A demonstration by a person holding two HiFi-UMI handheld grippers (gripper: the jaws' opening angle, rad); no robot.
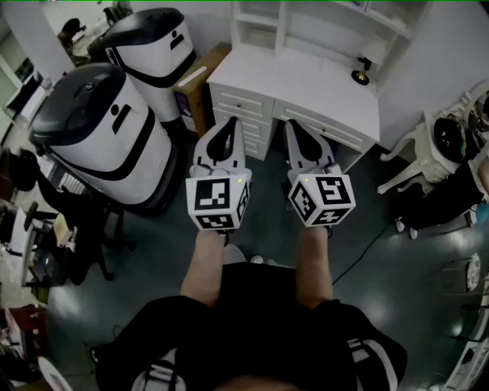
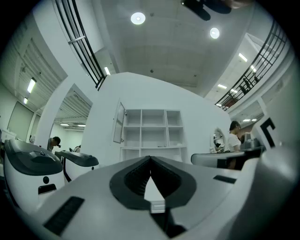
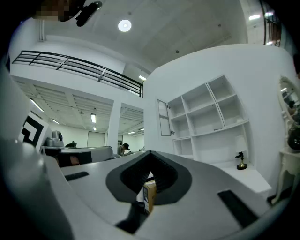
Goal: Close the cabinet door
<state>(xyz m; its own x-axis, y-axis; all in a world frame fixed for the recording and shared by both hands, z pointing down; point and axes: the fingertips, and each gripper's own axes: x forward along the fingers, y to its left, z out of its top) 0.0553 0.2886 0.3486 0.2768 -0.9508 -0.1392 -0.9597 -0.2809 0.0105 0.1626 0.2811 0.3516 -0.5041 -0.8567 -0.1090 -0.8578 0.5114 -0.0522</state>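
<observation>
The door (image 2: 119, 123) (image 3: 163, 117) stands open at the left edge of the shelf unit (image 1: 263, 23) that rises along the back edge of the bench (image 1: 306, 76). It is a narrow, flat, framed panel with a paler pane. Its long axis is upright, and it is swung out from the unit's left upright towards your side, away from the compartments. The shelf unit is plain white, with square open cells.

Your left hand-held gripper (image 1: 228, 126) (image 2: 150, 159) has its jaws together at the tips, nothing between them. Your right hand-held gripper (image 1: 294, 126) (image 3: 151, 154) is closed the same way. A brown cardboard box (image 1: 200, 92) (image 3: 149, 197) only shows through the gap below its tips, well beyond them. Both have smooth grey shells and black ribbed pads, point about level at the bench's front edge, and are well apart from the door.

The bench is white, with panelled drawers (image 1: 241, 103) along its front. A small dark figurine (image 1: 361, 72) (image 3: 241, 159) stands near its back right corner. Two rounded white-and-black machines (image 1: 99, 137) sit on the dark glossy floor (image 1: 412, 260) off its left end.
</observation>
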